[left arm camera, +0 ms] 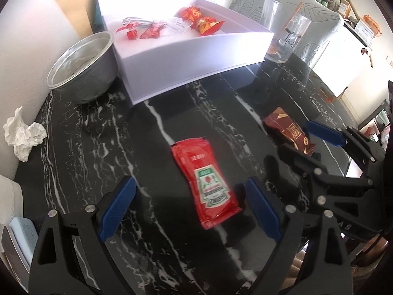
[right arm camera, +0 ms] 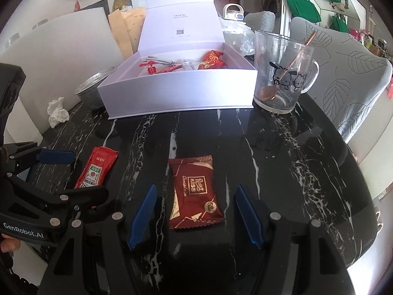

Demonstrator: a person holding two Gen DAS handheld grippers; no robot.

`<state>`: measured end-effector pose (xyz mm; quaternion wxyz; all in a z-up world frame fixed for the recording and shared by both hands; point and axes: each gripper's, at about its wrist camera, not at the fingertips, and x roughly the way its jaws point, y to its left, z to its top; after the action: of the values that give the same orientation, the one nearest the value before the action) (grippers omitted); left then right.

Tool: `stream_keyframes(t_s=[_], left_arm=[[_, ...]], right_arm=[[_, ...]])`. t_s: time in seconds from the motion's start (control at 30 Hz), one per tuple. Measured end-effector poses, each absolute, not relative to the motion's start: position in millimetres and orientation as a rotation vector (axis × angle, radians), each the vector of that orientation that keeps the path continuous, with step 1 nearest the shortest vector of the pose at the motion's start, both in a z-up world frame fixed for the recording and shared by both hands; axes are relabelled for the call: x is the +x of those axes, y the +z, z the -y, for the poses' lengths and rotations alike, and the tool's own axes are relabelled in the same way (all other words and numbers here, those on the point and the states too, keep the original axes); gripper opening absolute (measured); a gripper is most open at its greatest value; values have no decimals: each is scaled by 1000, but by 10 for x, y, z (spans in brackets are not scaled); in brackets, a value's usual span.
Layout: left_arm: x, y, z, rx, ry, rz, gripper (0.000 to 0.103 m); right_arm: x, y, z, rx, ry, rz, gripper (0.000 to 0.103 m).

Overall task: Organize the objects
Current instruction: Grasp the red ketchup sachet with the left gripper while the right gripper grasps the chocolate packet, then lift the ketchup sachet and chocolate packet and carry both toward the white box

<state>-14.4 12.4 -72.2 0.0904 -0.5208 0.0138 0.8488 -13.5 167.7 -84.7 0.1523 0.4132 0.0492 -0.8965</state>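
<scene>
The left tool [left arm camera: 190, 206] is spread wide with the red ketchup packet [left arm camera: 205, 184] lying long-ways between its pads on the black desk [left arm camera: 147, 258], and the right tool [right arm camera: 194, 217] is spread too, with the brown chocolate packet [right arm camera: 194, 191] lying long-ways between its pads, untouched.

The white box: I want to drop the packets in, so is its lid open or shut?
Open. The white box has its lid standing up behind it, and red wrapped sweets show inside.
</scene>
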Motion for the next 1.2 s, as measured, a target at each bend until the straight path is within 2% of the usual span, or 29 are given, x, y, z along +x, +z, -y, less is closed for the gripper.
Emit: stream_keyframes(t_s=[0.07, 0.13, 0.2, 0.23, 0.3, 0.37, 0.47, 0.63, 0.9, 1.2], left_arm=[[-150, -728, -167, -1545, 2532, -66, 91], [-154, -740, -197, -1534, 2541, -79, 91], [-146, -748, -212, -1523, 2555, -84, 90], [-147, -754, -220, -1524, 2569, -99, 86], [-137, -733, -220, -1507, 2584, -95, 71], [-145, -706, -205, -1498, 2586, -87, 42], [-172, -693, -173, -1500, 2578, -69, 27], [-218, -684, -87, -1512, 2508, 79, 25], [-212, -671, -91, -1516, 2491, 97, 25], [-190, -682, -57, -1522, 2489, 112, 25]], right_arm=[[-122, -855, -1665, 1178, -2582, -175, 65], [-106, -857, -1654, 1166, -2590, -210, 57], [-98, -850, -1655, 1155, -2579, -212, 41], [-96, -846, -1652, 1151, -2578, -219, 37], [-102, -843, -1658, 1149, -2570, -220, 34], [-102, -844, -1654, 1144, -2570, -224, 32], [-115, -838, -1664, 1146, -2564, -213, 31], [-144, -798, -1739, 1158, -2550, -131, 28], [-133, -745, -1728, 1150, -2548, -142, 24], [-137, -769, -1729, 1148, -2545, -135, 27]])
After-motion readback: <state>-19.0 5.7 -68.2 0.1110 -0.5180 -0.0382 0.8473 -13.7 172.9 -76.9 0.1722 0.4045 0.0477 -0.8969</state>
